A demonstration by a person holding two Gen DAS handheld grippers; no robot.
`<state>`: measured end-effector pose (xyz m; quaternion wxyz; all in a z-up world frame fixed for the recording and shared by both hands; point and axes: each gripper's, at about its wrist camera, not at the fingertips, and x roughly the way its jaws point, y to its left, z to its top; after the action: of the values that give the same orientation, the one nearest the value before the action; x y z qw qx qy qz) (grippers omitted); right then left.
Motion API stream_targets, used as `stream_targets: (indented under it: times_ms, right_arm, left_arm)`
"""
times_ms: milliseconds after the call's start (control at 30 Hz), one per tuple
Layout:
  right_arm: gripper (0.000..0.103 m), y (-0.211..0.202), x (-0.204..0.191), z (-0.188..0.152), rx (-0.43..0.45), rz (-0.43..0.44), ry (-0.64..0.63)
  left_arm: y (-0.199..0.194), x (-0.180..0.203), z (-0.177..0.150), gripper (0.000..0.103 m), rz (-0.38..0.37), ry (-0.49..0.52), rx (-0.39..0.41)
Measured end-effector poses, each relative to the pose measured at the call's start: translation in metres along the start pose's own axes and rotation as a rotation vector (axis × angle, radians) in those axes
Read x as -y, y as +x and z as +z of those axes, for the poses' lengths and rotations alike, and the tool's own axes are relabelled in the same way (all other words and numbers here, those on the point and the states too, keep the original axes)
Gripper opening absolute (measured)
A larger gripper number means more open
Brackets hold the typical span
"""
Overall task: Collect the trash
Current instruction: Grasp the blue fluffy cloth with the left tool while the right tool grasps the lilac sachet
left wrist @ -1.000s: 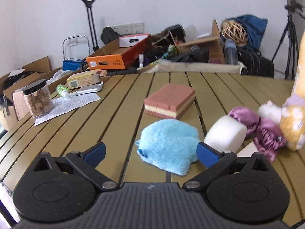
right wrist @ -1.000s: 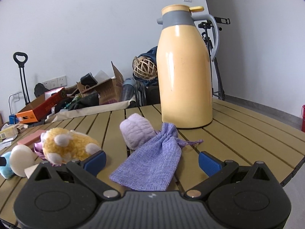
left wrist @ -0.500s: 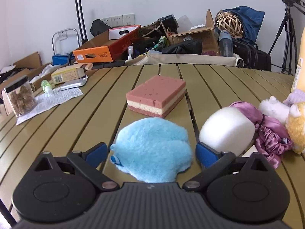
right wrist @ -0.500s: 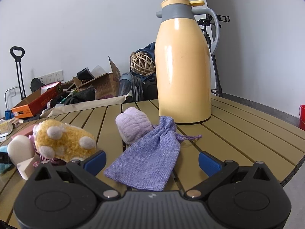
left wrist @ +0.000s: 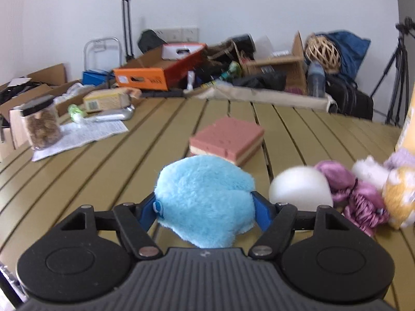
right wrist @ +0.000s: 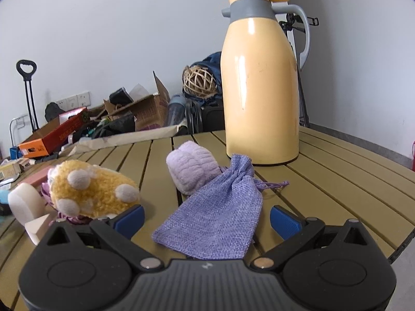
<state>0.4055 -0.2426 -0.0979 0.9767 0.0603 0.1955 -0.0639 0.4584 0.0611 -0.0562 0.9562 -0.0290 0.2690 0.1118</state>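
Observation:
A blue fluffy cloth (left wrist: 205, 189) sits bunched between the pads of my left gripper (left wrist: 205, 207), whose jaws are closing and press on both its sides. Just behind it lies a pink and cream sponge (left wrist: 228, 138). To its right are a white foam piece (left wrist: 301, 190), a magenta satin scrunchie (left wrist: 360, 197) and a yellow plush (left wrist: 399, 197). My right gripper (right wrist: 207, 220) stands open over the near end of a purple burlap pouch (right wrist: 218, 217), pads clear of it. A lavender plush (right wrist: 192, 165) lies behind the pouch.
A tall yellow thermos (right wrist: 262, 83) stands on the slatted table (right wrist: 324, 181) behind the pouch. A jar (left wrist: 41, 127), a printed paper (left wrist: 83, 134) and a small box (left wrist: 106, 101) are at the far left. Cardboard boxes and bags crowd the floor beyond.
The left jaws have narrowed from wide open onto the blue cloth, which now bulges up between the pads. The right gripper's view barely shifted and it stays open.

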Motion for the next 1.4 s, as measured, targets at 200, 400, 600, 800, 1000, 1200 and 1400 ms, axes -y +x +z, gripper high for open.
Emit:
stream_targets:
  times_ms: [200,400,600,800,1000,1200,1400]
  right_arm:
    - [0.103,0.013,-0.004,0.0,-0.068,-0.043,-0.028]
    - [0.102,0.017,-0.012,-0.003,-0.092,-0.02,-0.06]
    - [0.092,0.016,-0.023,-0.005,-0.085,-0.005,-0.105]
    - [0.07,0.013,-0.024,-0.006,-0.064,0.002,-0.095]
    - [0.049,0.013,-0.021,-0.005,-0.05,0.012,-0.083]
    - [0.019,0.014,-0.013,-0.004,-0.04,-0.006,-0.061]
    - [0.009,0.008,-0.002,-0.003,-0.008,-0.003,-0.014]
  left_arm:
    - [-0.029,-0.002,0.001,0.074,0.02,-0.035,0.058]
    - [-0.047,-0.004,-0.009,0.074,0.041,-0.079,0.06]
    - [-0.066,-0.005,-0.032,0.074,0.032,-0.11,0.038]
    - [-0.076,0.008,-0.052,0.074,-0.019,-0.078,0.006]
    - [-0.079,0.016,-0.054,0.074,-0.047,-0.062,0.02]
    - [-0.077,0.014,-0.054,0.074,-0.044,-0.063,0.016]
    - [-0.079,0.012,-0.052,0.074,-0.041,-0.068,0.027]
